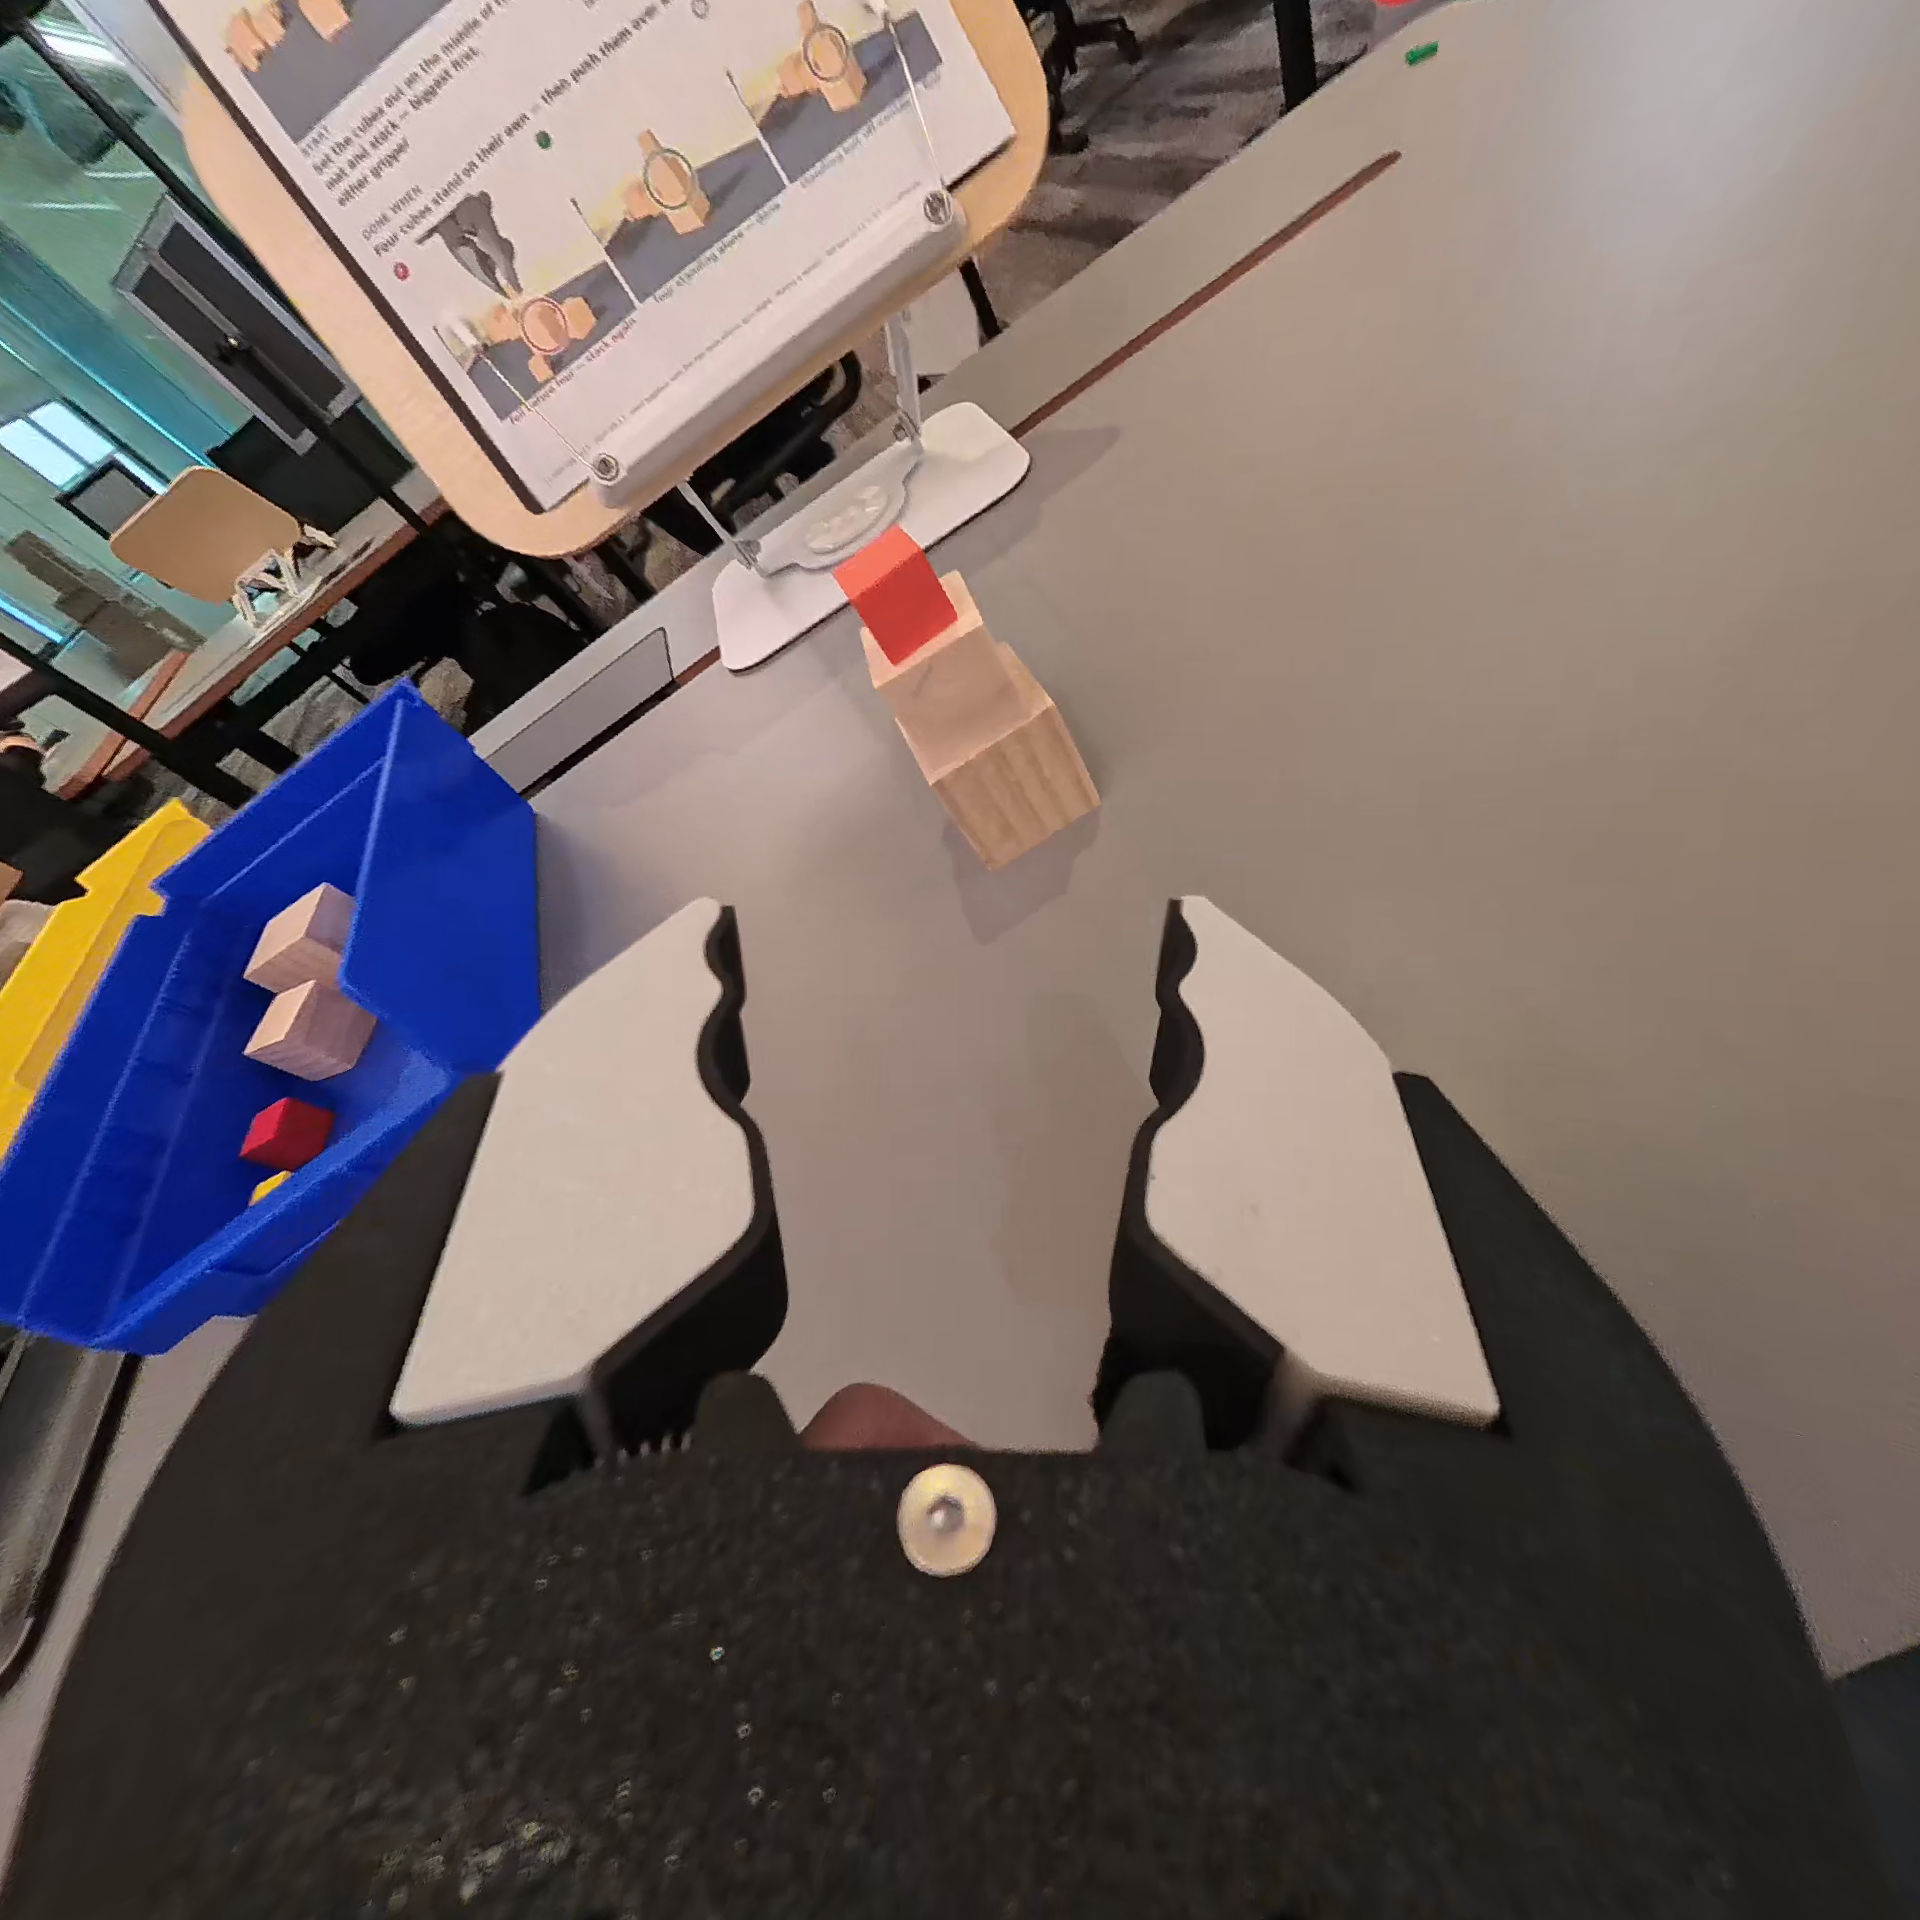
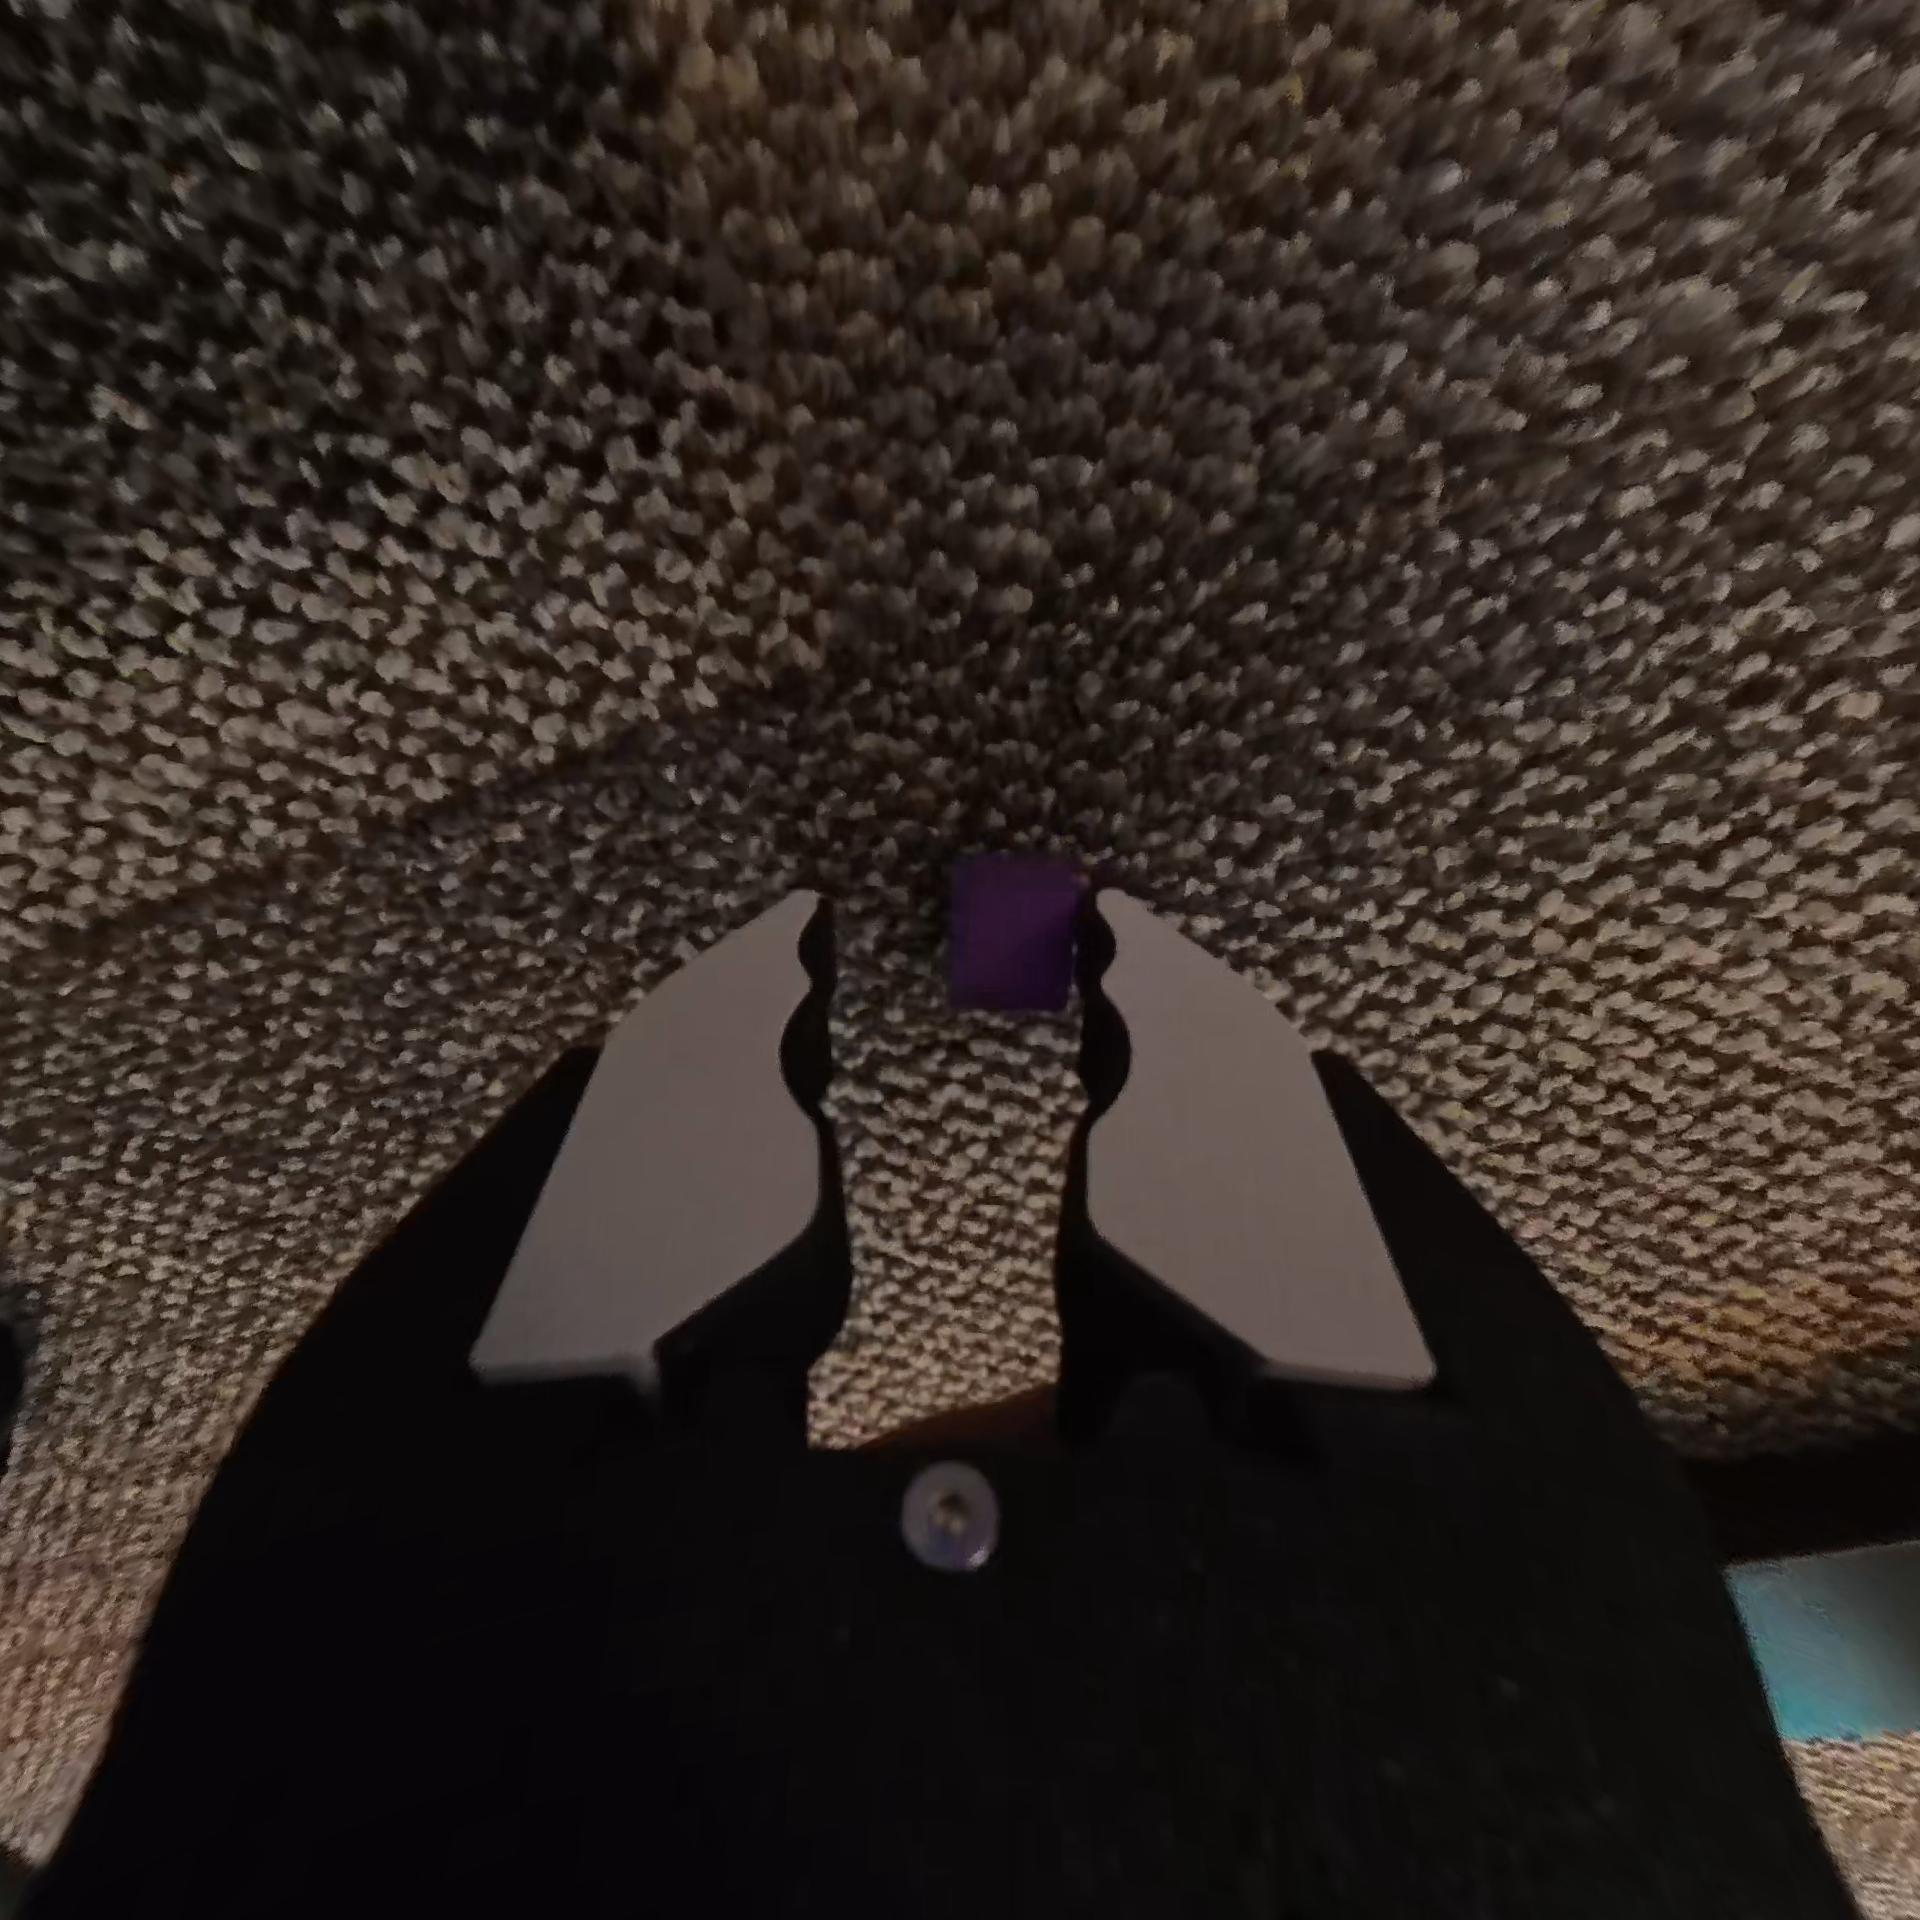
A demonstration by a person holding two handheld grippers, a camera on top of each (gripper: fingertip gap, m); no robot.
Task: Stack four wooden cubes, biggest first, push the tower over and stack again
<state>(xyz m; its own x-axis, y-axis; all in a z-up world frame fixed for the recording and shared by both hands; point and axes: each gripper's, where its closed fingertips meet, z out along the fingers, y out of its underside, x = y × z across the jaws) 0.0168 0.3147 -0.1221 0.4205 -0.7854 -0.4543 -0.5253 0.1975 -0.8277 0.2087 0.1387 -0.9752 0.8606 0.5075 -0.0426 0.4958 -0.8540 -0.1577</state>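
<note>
Right wrist view: your right tongs [image 2: 956, 914] — parted, empty — straddle the purple cube [image 2: 1010, 945] on the carpet [image 2: 935, 416], against the right-hand finger [image 2: 1195, 1122]; left tongs [image 1: 945, 925] parted, empty.

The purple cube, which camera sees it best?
The right wrist view. The purple cube lies on carpet between the open right gripper's fingertips, against one finger. The left wrist view shows none of it, only the tower on the table.

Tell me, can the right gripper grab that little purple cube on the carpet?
Probably yes. The right gripper is open just above the carpet, and the purple cube sits between its fingertips, close against one finger. Nothing lies in the way, so closing should catch it.
</note>
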